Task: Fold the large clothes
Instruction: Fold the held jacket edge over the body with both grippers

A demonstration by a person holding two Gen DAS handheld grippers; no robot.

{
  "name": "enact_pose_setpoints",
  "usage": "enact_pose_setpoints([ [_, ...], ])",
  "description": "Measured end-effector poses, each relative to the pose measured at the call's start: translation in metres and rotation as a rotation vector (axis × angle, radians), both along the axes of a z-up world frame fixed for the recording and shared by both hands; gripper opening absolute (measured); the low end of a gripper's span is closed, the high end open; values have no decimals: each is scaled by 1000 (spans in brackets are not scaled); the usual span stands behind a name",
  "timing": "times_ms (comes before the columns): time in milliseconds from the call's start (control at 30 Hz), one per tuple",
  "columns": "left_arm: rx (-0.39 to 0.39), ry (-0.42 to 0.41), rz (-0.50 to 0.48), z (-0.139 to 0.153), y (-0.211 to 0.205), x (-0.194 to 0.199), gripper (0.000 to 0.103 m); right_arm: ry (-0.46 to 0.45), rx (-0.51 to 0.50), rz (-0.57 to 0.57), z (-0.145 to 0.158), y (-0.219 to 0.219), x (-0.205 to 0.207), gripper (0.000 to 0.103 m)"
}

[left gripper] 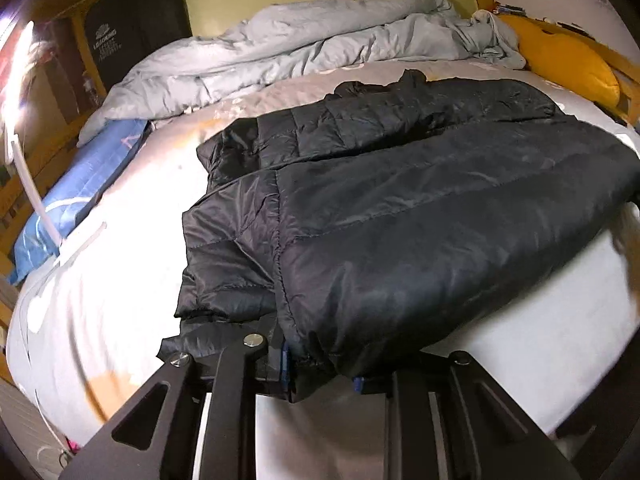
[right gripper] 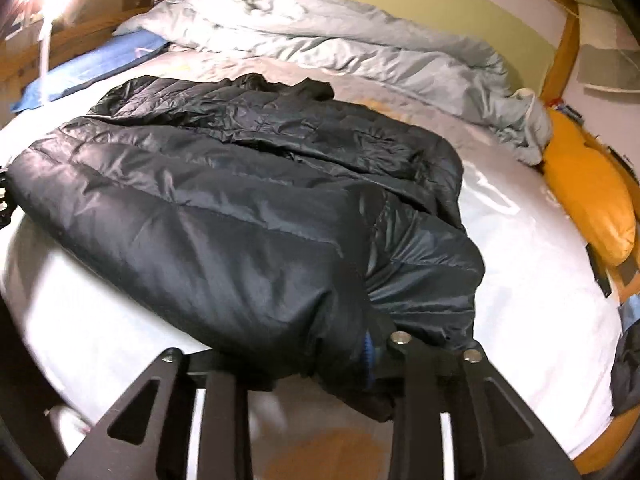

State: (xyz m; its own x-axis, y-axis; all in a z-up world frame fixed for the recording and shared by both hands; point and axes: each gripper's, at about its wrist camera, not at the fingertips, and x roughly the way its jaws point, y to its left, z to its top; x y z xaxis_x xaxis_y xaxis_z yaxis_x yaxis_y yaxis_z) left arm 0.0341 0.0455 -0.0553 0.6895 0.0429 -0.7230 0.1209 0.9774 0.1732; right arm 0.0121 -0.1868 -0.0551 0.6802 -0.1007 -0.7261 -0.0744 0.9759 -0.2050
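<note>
left hand-held gripper [left gripper: 320,376] | clamps jacket [left gripper: 400,216] hem | right hand-held gripper [right gripper: 320,364] | clamps hem too | jacket lies on bed [left gripper: 120,280]

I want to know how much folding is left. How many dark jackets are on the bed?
1: the black jacket lies across the middle of the bed, its near hem at both grippers. A dark bundle at the right wrist view's right edge is unclear.
</note>
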Motion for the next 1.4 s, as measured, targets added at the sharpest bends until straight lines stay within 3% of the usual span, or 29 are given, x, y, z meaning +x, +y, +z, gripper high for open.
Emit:
enact_pose_setpoints([
  [67, -28, -14, 34, 7, 8, -5, 44, -19, -32, -4, 6, 4, -7, 41],
  [167, -52, -92, 99, 24, 20, -5, 71, -90, -94, -42, 18, 7, -9, 62],
  [233, -65, -142, 105, 35, 26, -2, 75, -139, -90, -59, 29, 3, -9, 72],
  [400, -60, -218, 111, 61, 30, 22, 80, -214, -51, -84, 63, -16, 8, 77],
  [533, -67, -256, 129, 89, 25, 83, 85, -270, -91, -98, 89, -25, 68, 80],
  [633, -125, -250, 110, 102, 26, 137, 85, -252, -61, -151, 102, -31, 120, 80],
  [700, -94, -260, 113, 112, 27, 167, 85, -273, 3, -155, 111, -38, 140, 80],
  [800, -106, -248, 124, 114, 37, 184, 85, -308, 23, -175, 114, -47, 151, 82],
  [900, -180, -236, 158, 106, 57, 174, 85, -295, 32, -202, 102, -63, 141, 82],
  [1100, -238, -254, 189, 81, 86, 124, 88, -278, 191, -229, 71, -105, 95, 91],
  [1233, -338, -214, 134, 67, 99, 116, 88, -263, 303, -203, 62, -125, 86, 91],
  [1300, -424, -173, 83, 56, 104, 122, 88, -253, 346, -215, 57, -134, 89, 91],
  [1333, -450, -170, 69, 53, 105, 124, 86, -240, 380, -211, 54, -137, 92, 90],
  [1367, -468, -169, 49, 49, 105, 128, 72, -223, 431, -194, 50, -141, 95, 86],
  [1400, -466, -168, 41, 46, 103, 132, 57, -212, 472, -178, 46, -144, 98, 65],
])
